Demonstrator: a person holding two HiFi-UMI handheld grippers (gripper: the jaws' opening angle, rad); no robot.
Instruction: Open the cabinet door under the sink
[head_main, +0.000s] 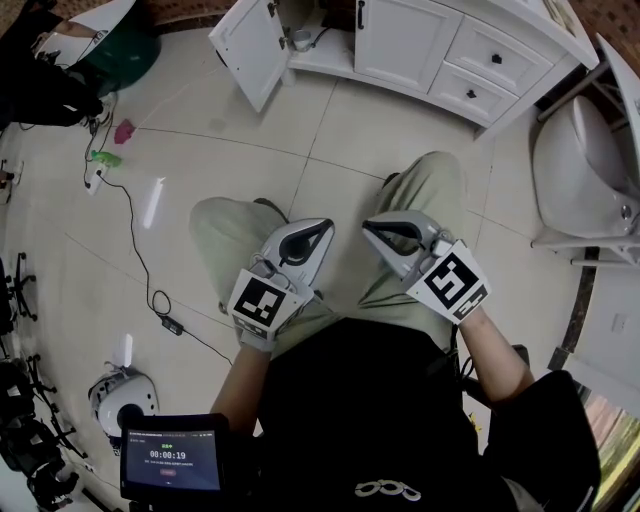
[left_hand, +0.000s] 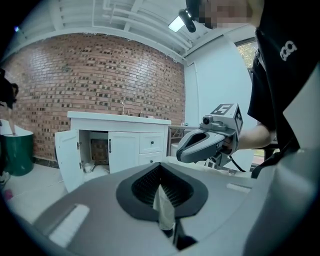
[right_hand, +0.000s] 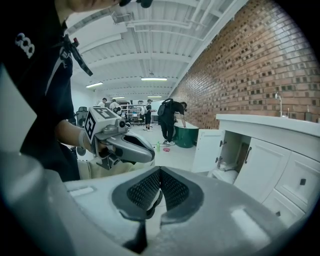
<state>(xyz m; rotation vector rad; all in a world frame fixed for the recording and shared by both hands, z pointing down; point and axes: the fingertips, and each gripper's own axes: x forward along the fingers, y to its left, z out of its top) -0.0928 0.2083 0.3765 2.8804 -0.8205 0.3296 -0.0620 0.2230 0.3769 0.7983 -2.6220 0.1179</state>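
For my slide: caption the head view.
Left gripper and right gripper shut over the person's knees; white cabinet door open beyond.

This looks like a big test hall or a lab with a bathroom corner built inside, not a home. In the head view a white cabinet (head_main: 420, 45) stands at 12 o'clock on a tiled floor (head_main: 250, 170), with a white ceramic bowl (head_main: 585, 165) at 2 o'clock. A cable (head_main: 135, 240) lies loose on the tiles at 9 o'clock. Behind the cabinet is a bare brick wall (left_hand: 100, 75). The right gripper view shows a long hall with strip lights (right_hand: 154, 79) and people (right_hand: 170, 120) standing.
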